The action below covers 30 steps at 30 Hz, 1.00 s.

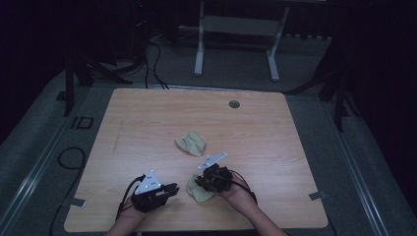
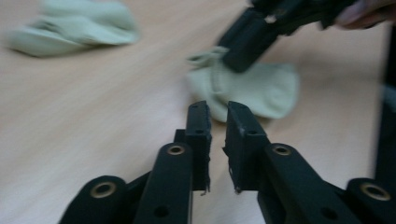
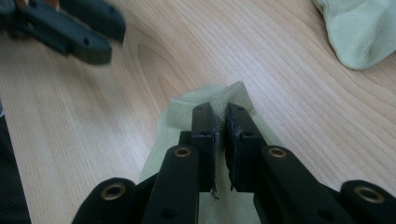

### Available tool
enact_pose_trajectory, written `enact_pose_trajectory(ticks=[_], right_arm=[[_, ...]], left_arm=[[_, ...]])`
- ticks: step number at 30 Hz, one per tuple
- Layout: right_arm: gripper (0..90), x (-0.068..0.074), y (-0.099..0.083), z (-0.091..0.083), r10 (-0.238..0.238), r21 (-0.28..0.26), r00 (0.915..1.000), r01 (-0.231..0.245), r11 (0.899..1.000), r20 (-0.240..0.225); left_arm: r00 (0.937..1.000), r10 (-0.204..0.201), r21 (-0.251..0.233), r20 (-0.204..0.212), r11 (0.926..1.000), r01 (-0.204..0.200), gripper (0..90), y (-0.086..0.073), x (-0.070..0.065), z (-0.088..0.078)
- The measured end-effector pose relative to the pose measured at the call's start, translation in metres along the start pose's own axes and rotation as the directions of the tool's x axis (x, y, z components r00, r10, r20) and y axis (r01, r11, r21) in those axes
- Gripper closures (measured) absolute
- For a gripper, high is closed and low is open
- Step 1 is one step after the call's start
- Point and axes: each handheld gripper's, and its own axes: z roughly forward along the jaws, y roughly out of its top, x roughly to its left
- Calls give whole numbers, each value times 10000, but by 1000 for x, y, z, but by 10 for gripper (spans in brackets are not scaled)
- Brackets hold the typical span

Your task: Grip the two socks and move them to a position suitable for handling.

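my right gripper is clamped on the near sock's cuff, frame centre; my left gripper is closed, empty.

The only readable marking is a pair of dark characters, seemingly "ID", on the grey floor just left of the surface's far left corner; in the high view they are small and dim, so the reading is not certain. Nothing readable stands on the surface, the cloths or either gripper
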Motion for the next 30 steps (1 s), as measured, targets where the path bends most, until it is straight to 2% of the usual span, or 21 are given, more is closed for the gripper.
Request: enact_pose_trajectory(ticks=[2, 3, 5, 8, 10, 13, 17, 20, 22, 26, 28, 30], right_arm=[[824, 0, 0, 0, -12, -12, 10000, 12, 10000, 10], [824, 0, 0, 1, -12, 2, 10000, 12, 10000, -6], [824, 0, -1, 2, 25, 62, 10000, -25, 10000, -54], [824, 0, -2, 4, 67, 121, 9999, -66, 9999, -79], [824, -1, -3, 6, 68, 158, 9999, -67, 9999, -92], [824, -3, -5, 9, 110, 260, 9998, -106, 9996, -135], [824, -3, -7, 12, 137, 400, 9997, -130, 9991, -183], [825, -4, -8, 13, 145, 383, 9998, -140, 9992, -128], [825, -5, -9, 11, 194, 343, 9996, -187, 9992, -180], [825, -5, -7, 6, 145, 284, 9997, -138, 9995, -218], [824, -6, -6, 2, 173, 180, 9997, -171, 9997, -154], [825, -8, -4, -5, 229, -32, 9997, -230, 9997, -109]], left_arm=[[9993, 372, 138, -28, 9992, -372, 812, 1, -4, 6], [9987, 454, 167, 243, 9988, -458, 855, 3, -5, 8], [9974, 575, 229, 437, 9980, -586, 894, 5, -8, 14], [9968, 537, 358, 584, 9978, -559, 896, 7, -9, 22], [9956, 590, 715, 724, 9954, -642, 897, 10, -10, 32], [9951, 598, 1117, 783, 9914, -684, 899, 11, -10, 43], [9954, 749, 1587, 598, 9838, -835, 899, 11, -10, 56], [9948, 801, 1603, 630, 9830, -893, 900, 12, -11, 58], [9965, 502, 1623, 670, 9849, -605, 900, 12, -9, 58], [9970, 333, 1725, 703, 9840, -450, 900, 14, -8, 58], [9970, 402, 1767, 660, 9829, -513, 900, 14, -9, 58], [9964, 657, 1849, 535, 9799, -745, 900, 15, -11, 58]])
